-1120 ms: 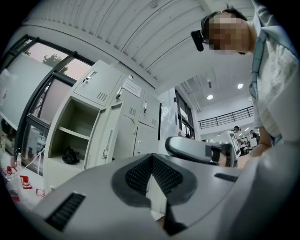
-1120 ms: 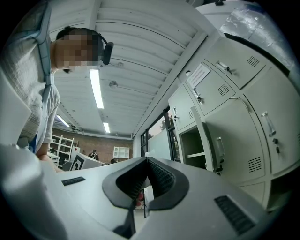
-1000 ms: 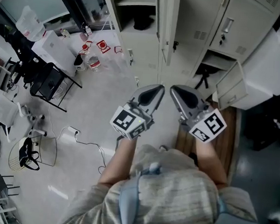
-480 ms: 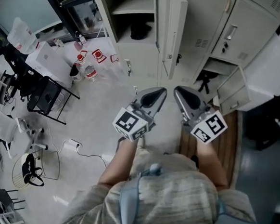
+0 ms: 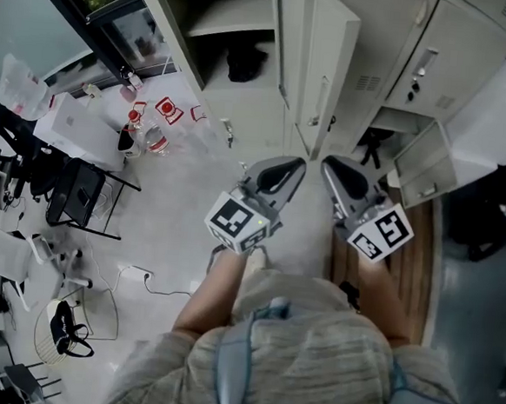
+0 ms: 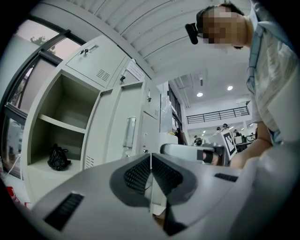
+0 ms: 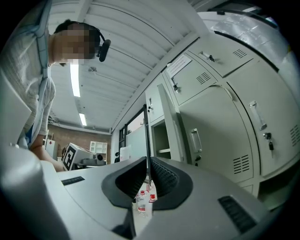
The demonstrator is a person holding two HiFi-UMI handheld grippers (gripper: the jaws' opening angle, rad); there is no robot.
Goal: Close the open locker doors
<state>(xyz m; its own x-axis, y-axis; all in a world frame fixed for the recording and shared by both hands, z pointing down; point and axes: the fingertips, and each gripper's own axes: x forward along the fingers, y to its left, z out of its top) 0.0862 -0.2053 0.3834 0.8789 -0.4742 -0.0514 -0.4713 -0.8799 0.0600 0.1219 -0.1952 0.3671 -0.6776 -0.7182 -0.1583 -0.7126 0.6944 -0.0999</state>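
Seen from overhead, the left tongs [image 5: 283, 168] and right tongs [image 5: 332, 170] are held side by side near the lockers [image 5: 440, 46], touching nothing. An open door [image 5: 321, 63] stands out just ahead of them, and the bay [image 5: 225, 3] beside it holds a dark bag [image 5: 245, 63]. The left tongs' own view shows them pressed together and empty, the door [image 6: 123, 131] beyond. The right tongs' view shows them squeezed together too, empty, with bottles [image 7: 143, 199] visible below

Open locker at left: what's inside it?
A dark crumpled bag-like thing lies on the lower level, under a shelf that looks bare. The open door hides the compartment's right inner wall in the head view.
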